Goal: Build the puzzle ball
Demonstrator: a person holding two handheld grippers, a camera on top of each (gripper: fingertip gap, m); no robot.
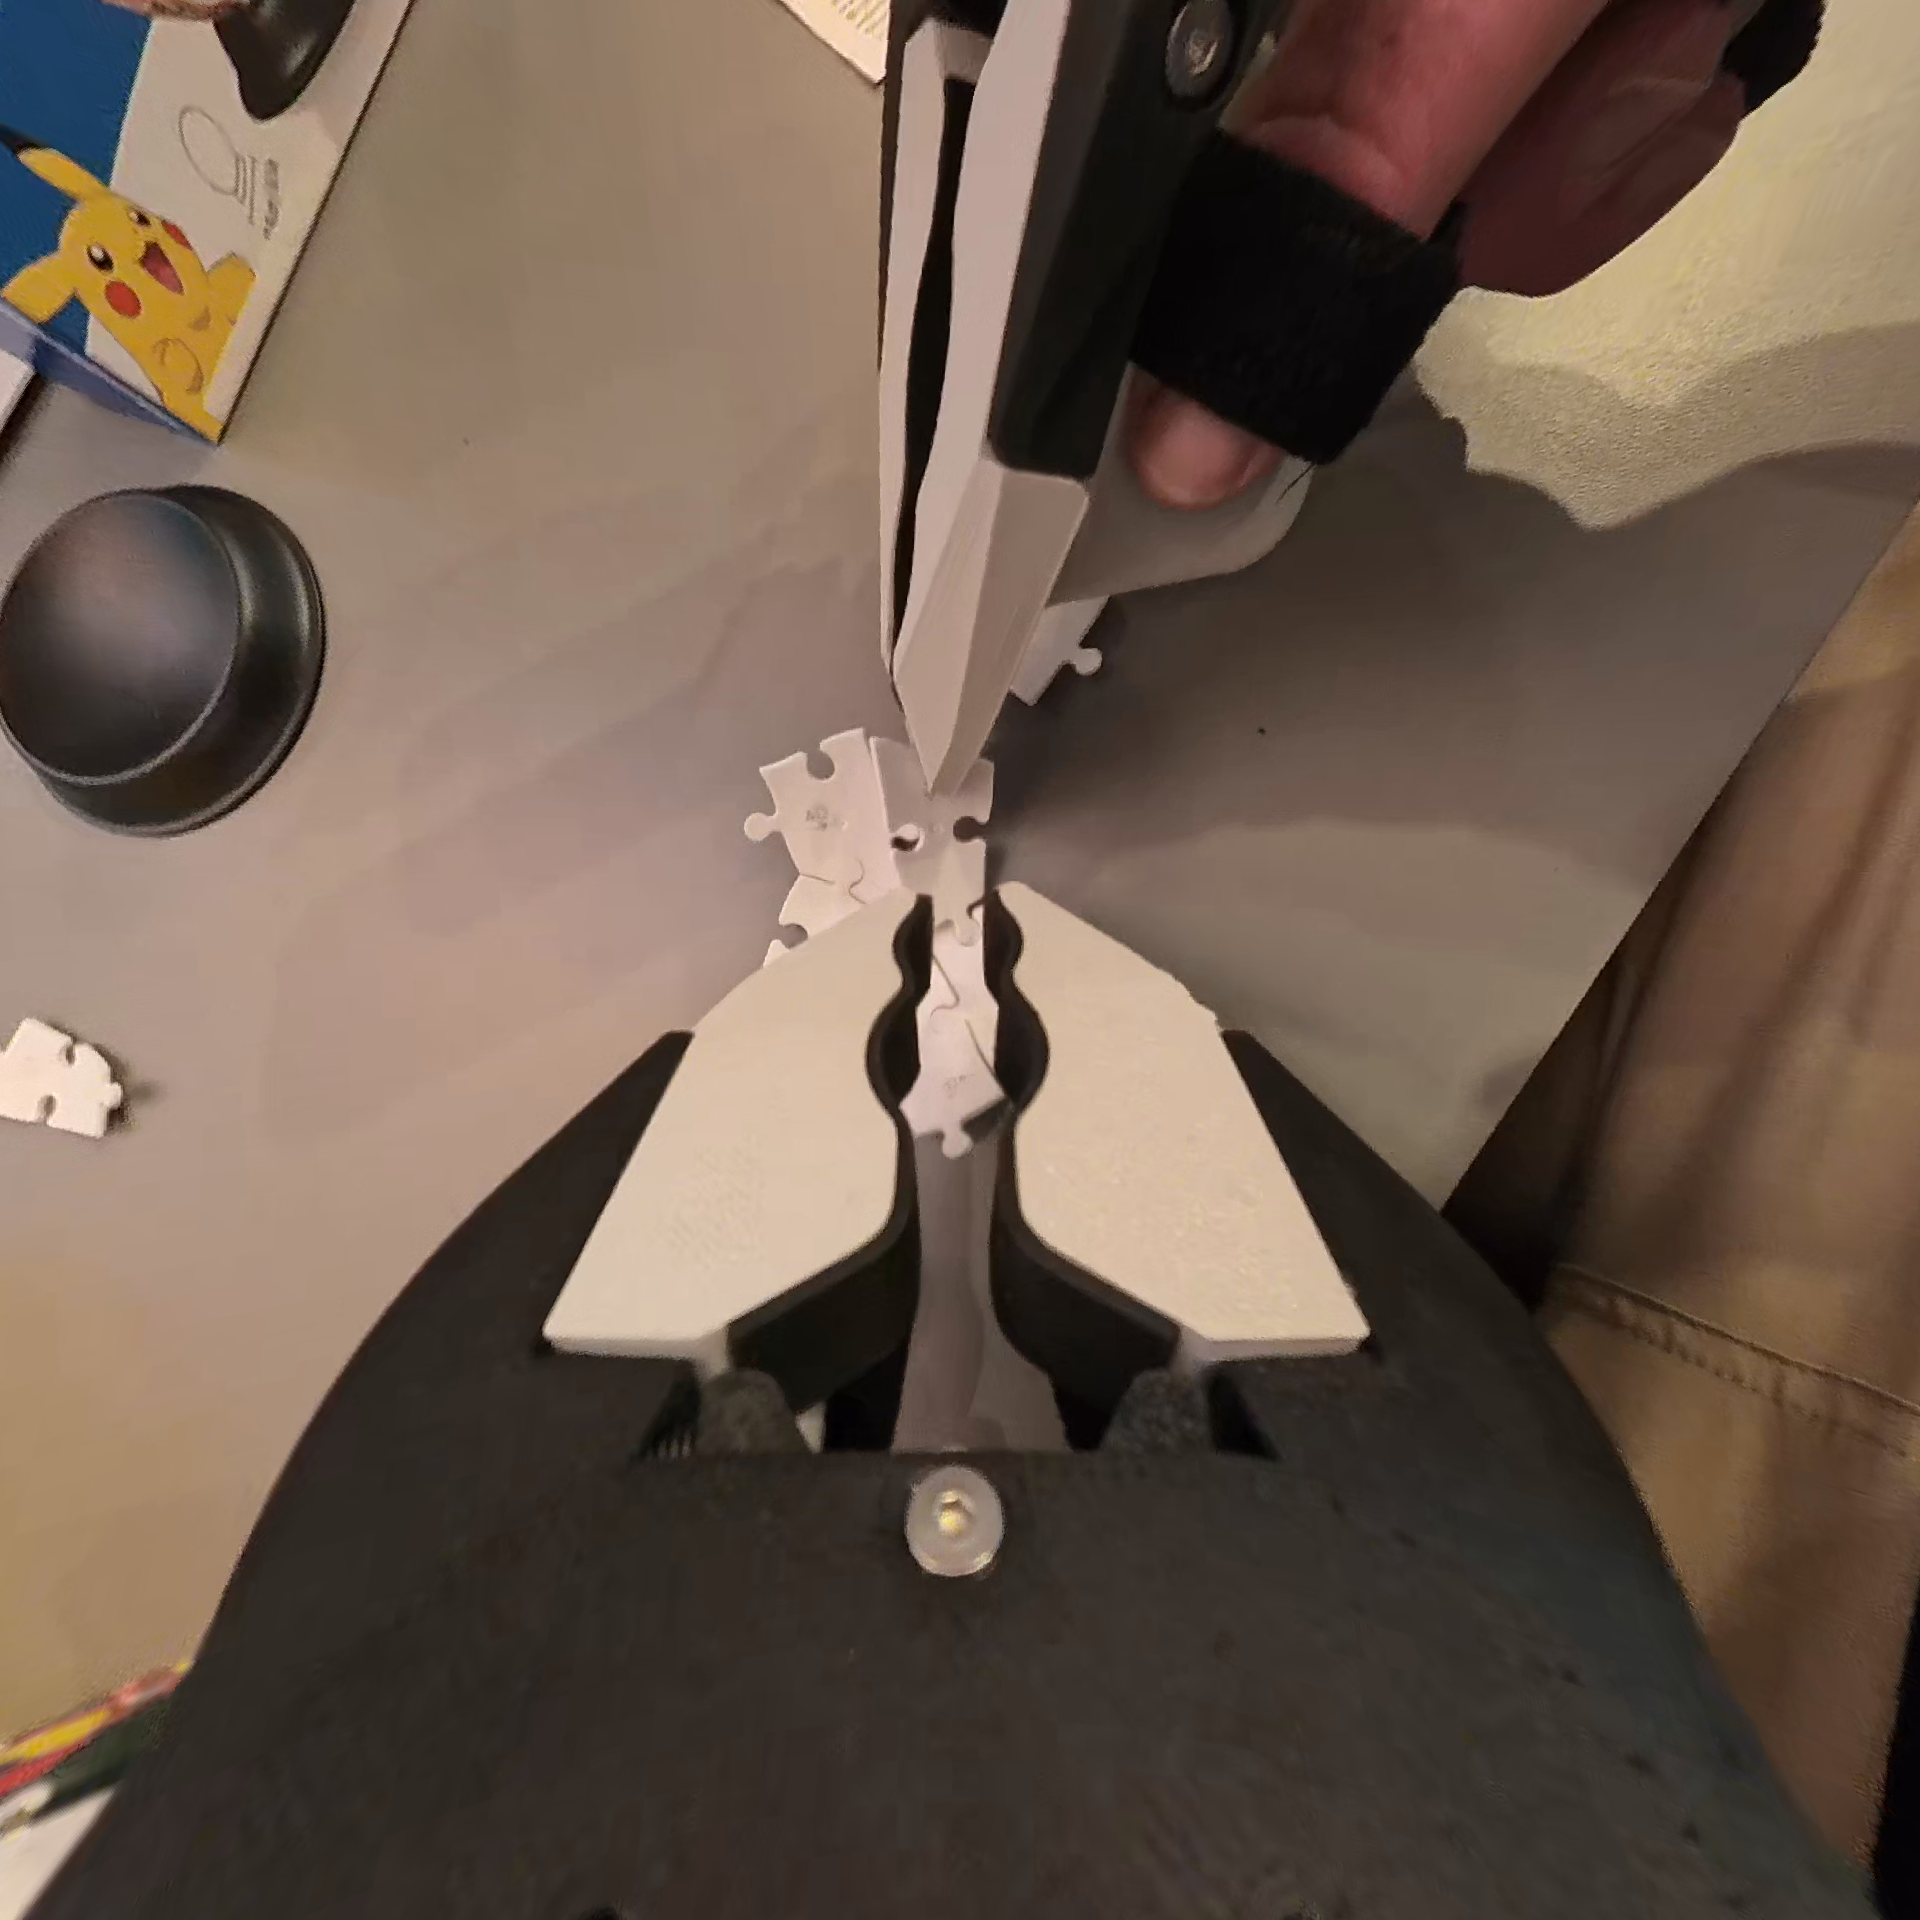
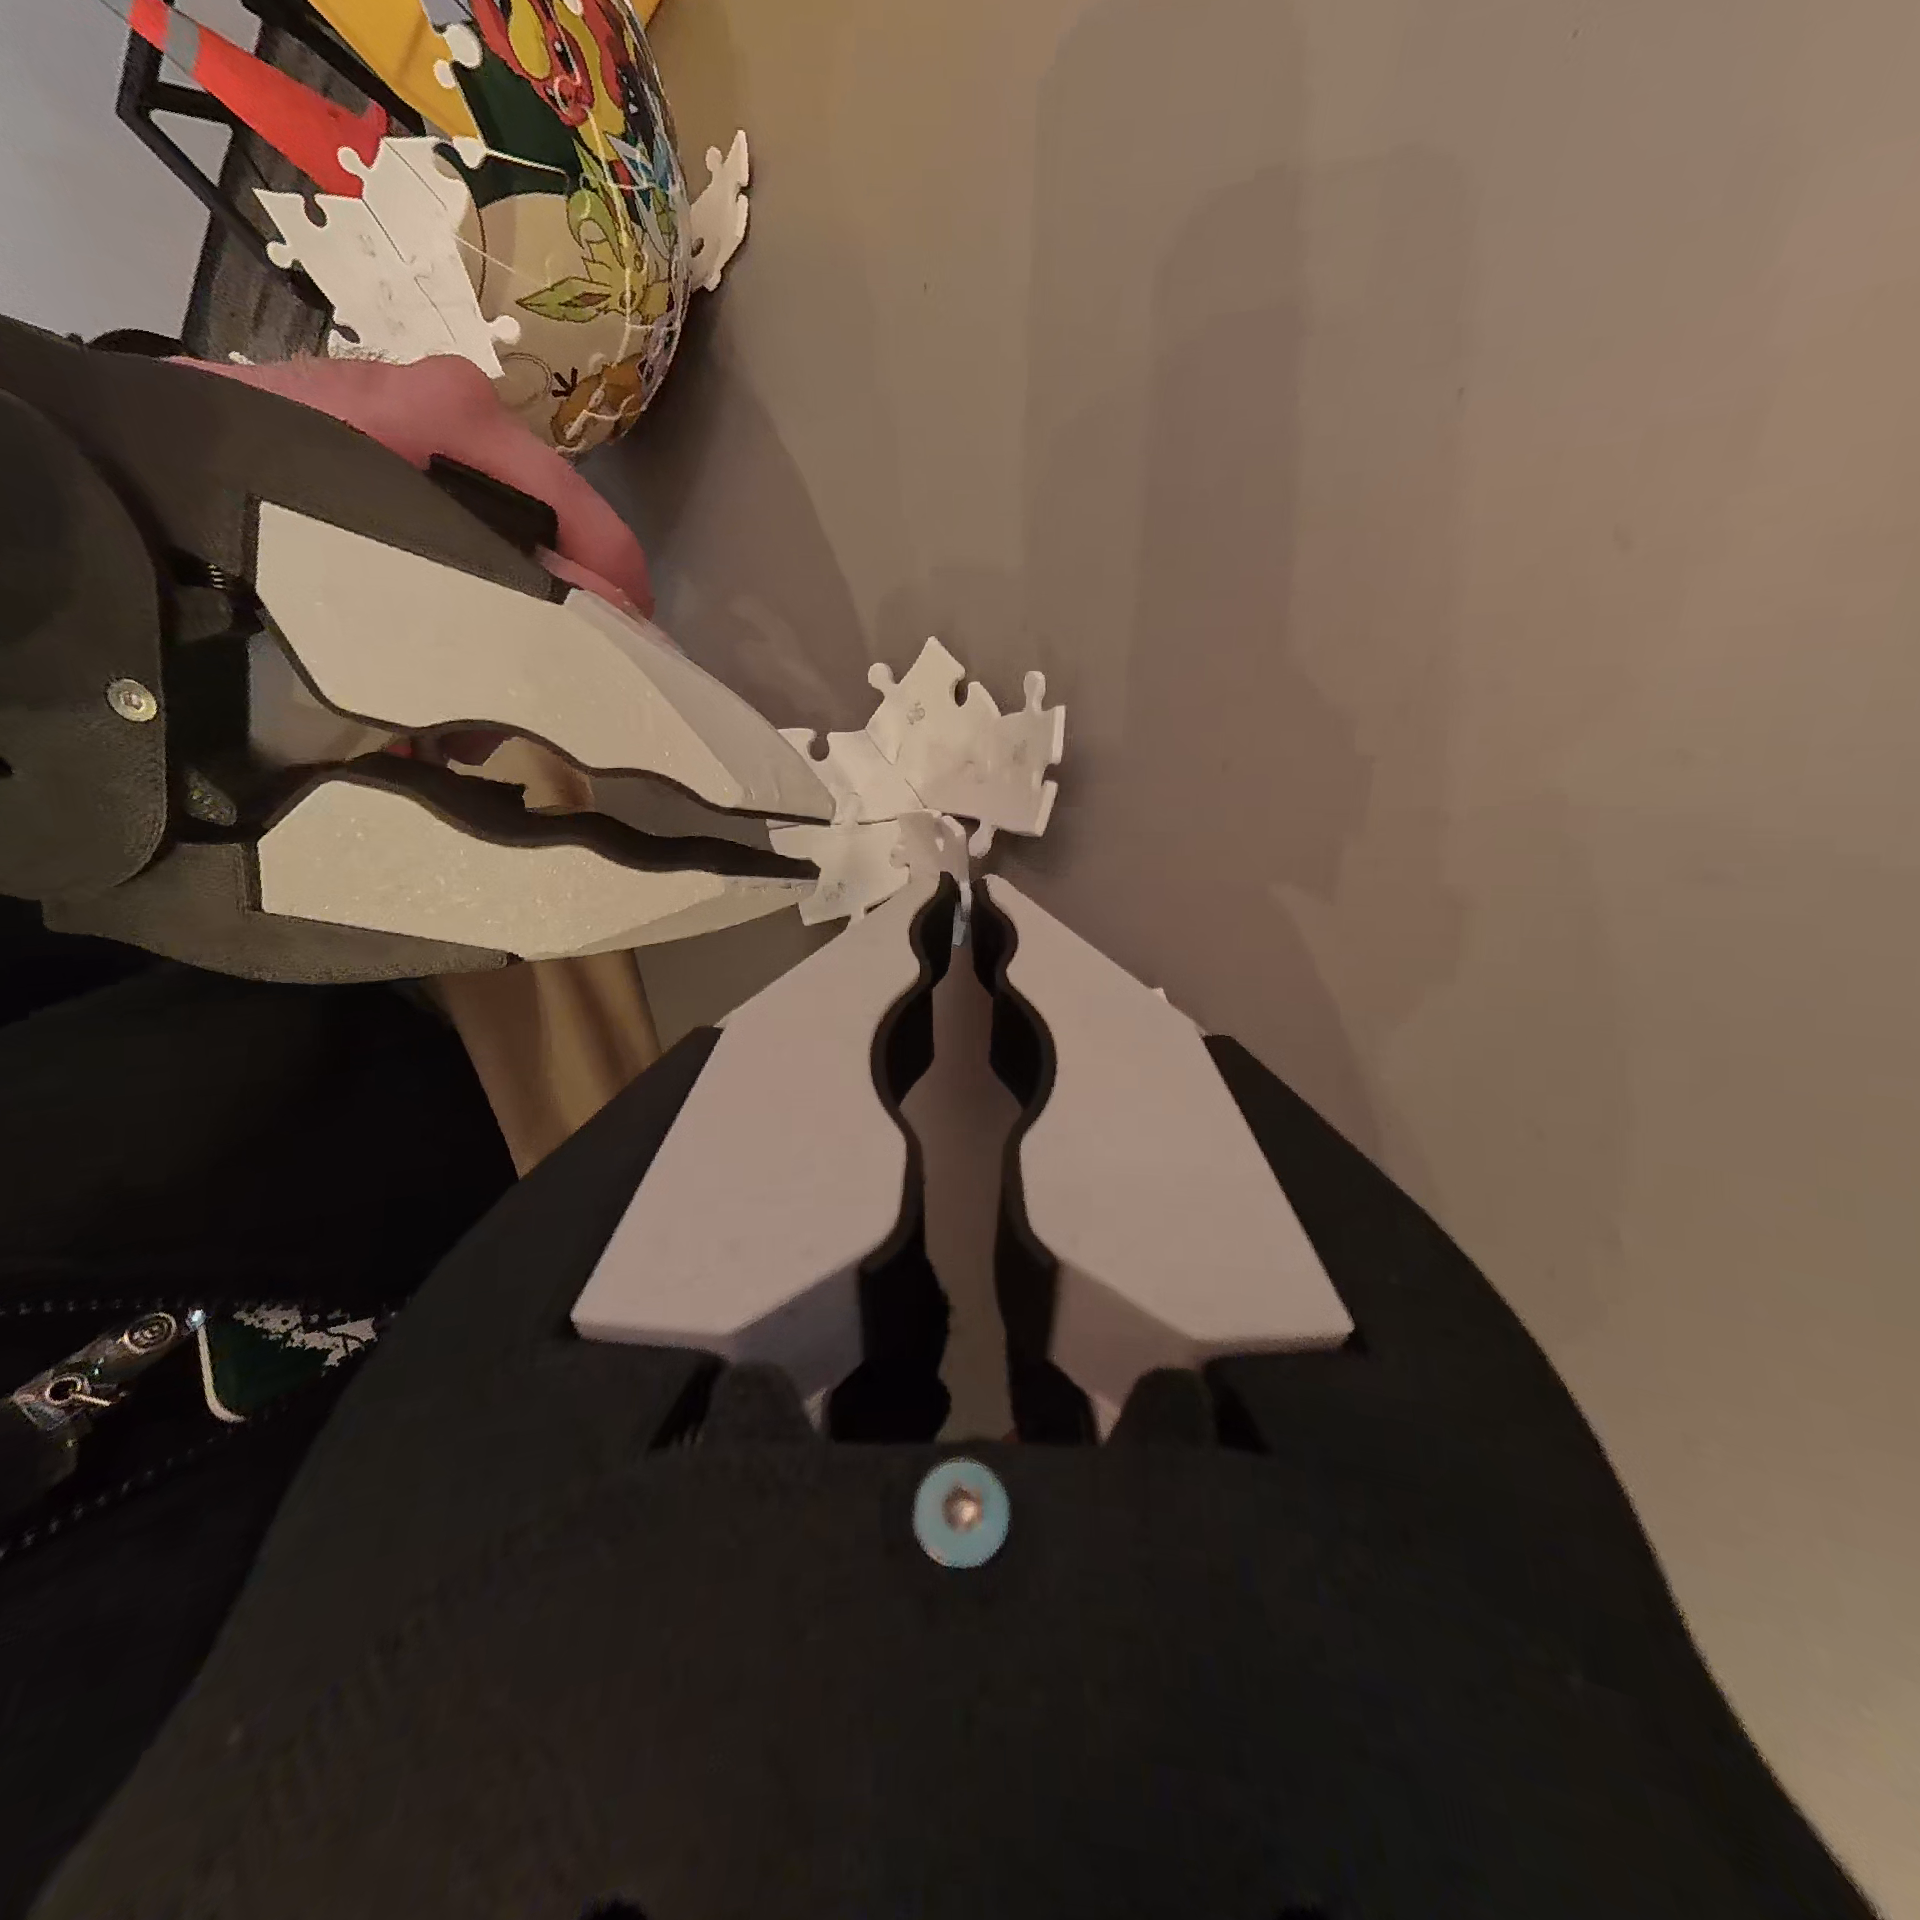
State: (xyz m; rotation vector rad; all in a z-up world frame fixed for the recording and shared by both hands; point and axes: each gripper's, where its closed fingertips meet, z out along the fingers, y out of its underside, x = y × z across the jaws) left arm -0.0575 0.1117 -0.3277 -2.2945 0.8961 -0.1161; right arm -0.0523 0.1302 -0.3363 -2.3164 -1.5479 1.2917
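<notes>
From the left wrist camera, the left gripper (image 1: 957, 914) with white fingers in a black body is clenched on a joined cluster of white, curved cardboard puzzle pieces (image 1: 831, 821), held edge-on above the grey tabletop (image 1: 520, 520). The right gripper (image 1: 940, 774) comes down from above, its tips pinching the cluster's far edge. A dark round dish (image 1: 156, 660) sits to the left, a loose white puzzle piece (image 1: 57, 1081) lies nearer, and a blue box with a yellow cartoon figure (image 1: 114, 260) stands behind. From the right wrist camera, the right gripper (image 2: 961, 894) grips a thin piece edge at its tips, meeting the left gripper (image 2: 810, 836) at the white cluster (image 2: 945, 748). The colourful, partly built puzzle ball (image 2: 582, 208) rests top left.
</notes>
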